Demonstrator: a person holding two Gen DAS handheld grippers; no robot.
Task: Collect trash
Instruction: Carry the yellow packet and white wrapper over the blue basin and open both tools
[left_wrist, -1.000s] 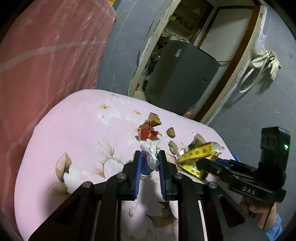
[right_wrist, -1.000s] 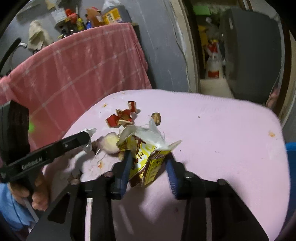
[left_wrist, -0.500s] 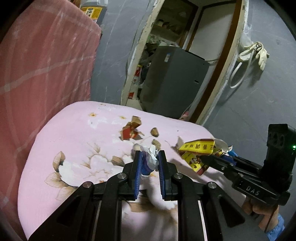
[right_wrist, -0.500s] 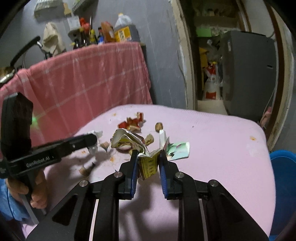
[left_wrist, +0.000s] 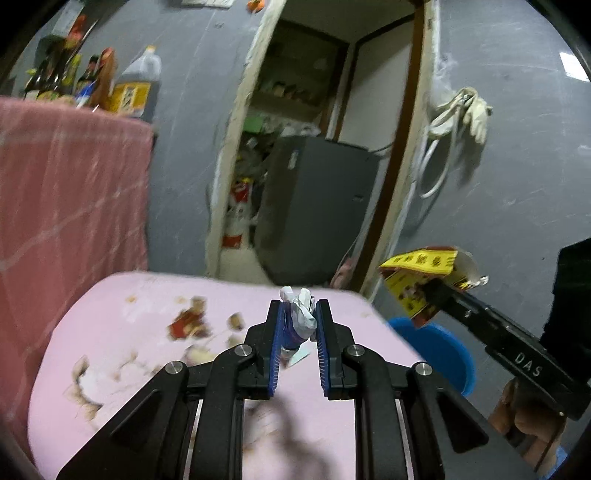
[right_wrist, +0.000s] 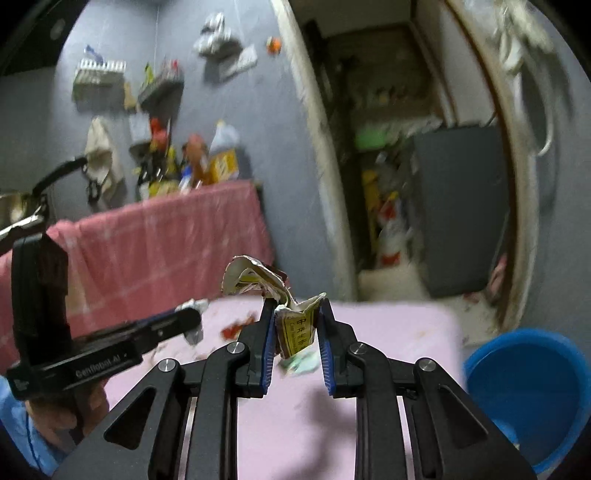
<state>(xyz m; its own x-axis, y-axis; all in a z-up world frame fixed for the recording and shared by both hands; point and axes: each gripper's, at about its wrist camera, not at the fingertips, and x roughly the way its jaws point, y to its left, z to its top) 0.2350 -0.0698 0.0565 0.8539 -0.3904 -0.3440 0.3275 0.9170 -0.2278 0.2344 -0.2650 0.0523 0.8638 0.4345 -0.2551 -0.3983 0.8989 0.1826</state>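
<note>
Both grippers have lifted off the pink table (left_wrist: 110, 332) since a second ago, each taking its trash along. Scraps (left_wrist: 188, 325) sit loose on the left part. Left gripper (left_wrist: 297, 317) pinches a white wad (left_wrist: 301, 314) above the table's far edge. Right gripper (right_wrist: 297, 325) clamps a yellow wrapper (right_wrist: 295, 328), raised clear, with the blue bin (right_wrist: 528, 391) just past the right edge and open air between.

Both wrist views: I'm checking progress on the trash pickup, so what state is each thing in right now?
left gripper: shut on the white crumpled wrapper, lifted off the table
right gripper: shut on the yellow torn packet, lifted
pink table: red scraps and crumbs left on it
blue bin: open, beside the table, contents unclear
</note>
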